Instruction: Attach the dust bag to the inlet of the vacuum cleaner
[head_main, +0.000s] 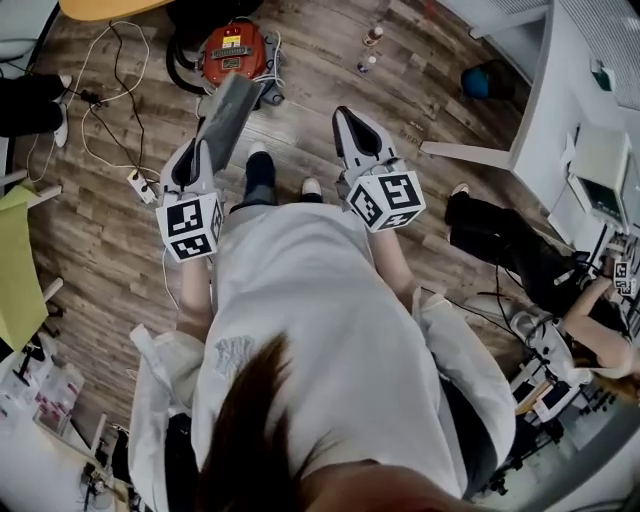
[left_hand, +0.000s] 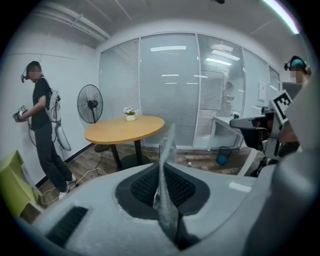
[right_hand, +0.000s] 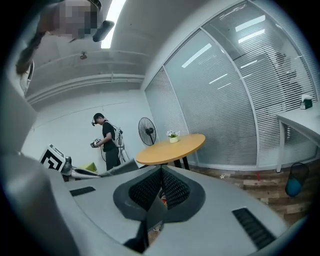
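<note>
Evidently the carry-over step is in hand: the left tongs pinch the grey dust bag by 1 edge, up in the air above the floor and short of the red vacuum cleaner. The right tongs are pressed together on nothing. Next, probably, the bag's mouth must meet the inlet — not discernible here.

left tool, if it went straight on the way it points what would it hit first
Likely the red vacuum cleaner on the floor; the dust bag clamped in the left tool points at it, though depth is unclear.
</note>
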